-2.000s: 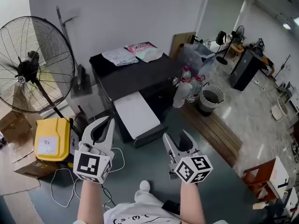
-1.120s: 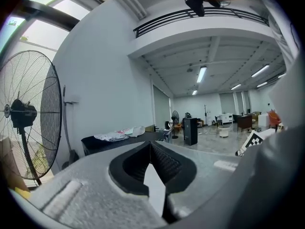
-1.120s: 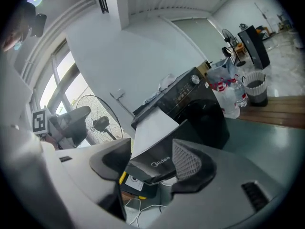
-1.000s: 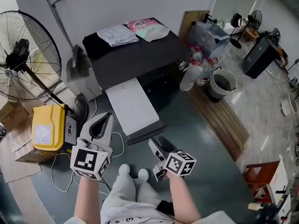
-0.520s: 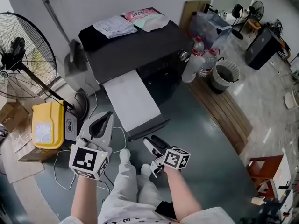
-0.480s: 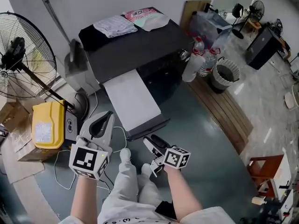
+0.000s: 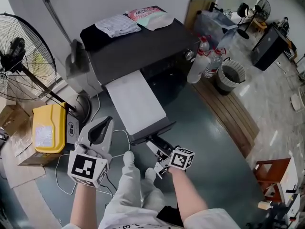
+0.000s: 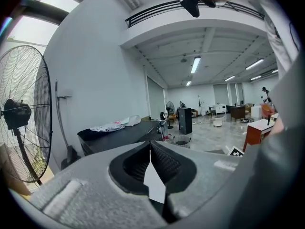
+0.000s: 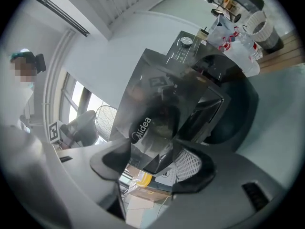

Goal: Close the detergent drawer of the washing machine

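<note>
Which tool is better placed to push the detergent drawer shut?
Right, likely. The right tool sits open at the front end of the pulled-out drawer, its corner between the jaws; the left tool is shut, off to the side.

Large open workshop or test-lab hall, not home.
- High ceiling, strip lights (image 8: 195, 65), upper-level railing (image 8: 157, 9).
- Washing machine (image 7: 138, 49) standing free on bare grey floor (image 7: 209, 147).
- Big industrial pedestal fan (image 7: 24, 63) beside it.
- Yellow case (image 7: 46, 133) and cardboard boxes (image 7: 12, 123) on floor.
- Waste bin (image 7: 230, 75), water bottles (image 7: 204, 63), black cabinet (image 7: 269, 46) nearby.
- Glossy floor stretching far back, desks and more fans in distance.
</note>
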The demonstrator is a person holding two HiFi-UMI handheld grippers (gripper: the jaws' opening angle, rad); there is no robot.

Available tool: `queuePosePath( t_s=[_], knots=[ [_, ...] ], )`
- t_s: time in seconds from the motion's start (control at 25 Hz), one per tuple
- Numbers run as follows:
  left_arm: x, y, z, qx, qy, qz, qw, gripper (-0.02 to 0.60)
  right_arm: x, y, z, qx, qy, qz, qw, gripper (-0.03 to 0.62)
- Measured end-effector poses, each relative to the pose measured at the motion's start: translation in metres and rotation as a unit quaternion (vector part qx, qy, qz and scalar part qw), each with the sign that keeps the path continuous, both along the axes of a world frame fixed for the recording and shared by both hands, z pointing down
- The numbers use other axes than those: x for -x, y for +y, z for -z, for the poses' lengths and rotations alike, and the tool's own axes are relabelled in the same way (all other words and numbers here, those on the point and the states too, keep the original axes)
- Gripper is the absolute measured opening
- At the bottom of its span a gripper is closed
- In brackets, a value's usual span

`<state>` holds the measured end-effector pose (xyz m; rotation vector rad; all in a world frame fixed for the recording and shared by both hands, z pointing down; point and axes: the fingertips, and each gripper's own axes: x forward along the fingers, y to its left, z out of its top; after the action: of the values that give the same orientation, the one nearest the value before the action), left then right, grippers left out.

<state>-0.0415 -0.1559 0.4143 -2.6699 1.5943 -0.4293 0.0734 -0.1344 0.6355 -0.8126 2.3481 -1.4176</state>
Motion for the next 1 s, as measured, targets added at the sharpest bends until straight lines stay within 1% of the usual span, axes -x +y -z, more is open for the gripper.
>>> queuePosePath(
  t_s=[0.2, 0.28, 0.36, 0.56, 0.64, 0.84, 1.0],
  knots=[
    [0.005, 0.003, -0.001, 0.001, 0.003, 0.003, 1.0000, 0.017, -0.002, -0.001, 0.009, -0.007, -0.050, -0.008, 0.999, 0.259],
    [0.007, 0.002, -0.003, 0.003, 0.004, 0.003, 1.0000, 0.015, -0.001, -0.003, 0.013, -0.002, -0.072, -0.018, 0.997, 0.281],
    [0.006, 0.001, -0.002, 0.003, 0.006, 0.003, 1.0000, 0.017, -0.001, -0.004, 0.016, 0.006, -0.082, -0.027, 0.996, 0.281],
    [-0.001, -0.003, 0.005, -0.001, 0.011, 0.000, 0.9999, 0.015, -0.003, -0.001, 0.005, 0.031, -0.071, -0.030, 0.997, 0.281],
    [-0.003, -0.005, 0.008, -0.002, 0.012, -0.001, 0.9999, 0.015, -0.002, -0.002, 0.016, 0.027, -0.075, -0.032, 0.996, 0.281],
    [-0.002, -0.012, 0.017, -0.004, 0.018, 0.000, 0.9998, 0.016, -0.001, -0.005, 0.025, 0.026, -0.050, -0.028, 0.998, 0.282],
    [0.001, -0.018, 0.022, -0.009, 0.016, -0.004, 0.9998, 0.015, -0.001, -0.005, 0.029, 0.023, -0.045, -0.024, 0.998, 0.282]
  ],
)
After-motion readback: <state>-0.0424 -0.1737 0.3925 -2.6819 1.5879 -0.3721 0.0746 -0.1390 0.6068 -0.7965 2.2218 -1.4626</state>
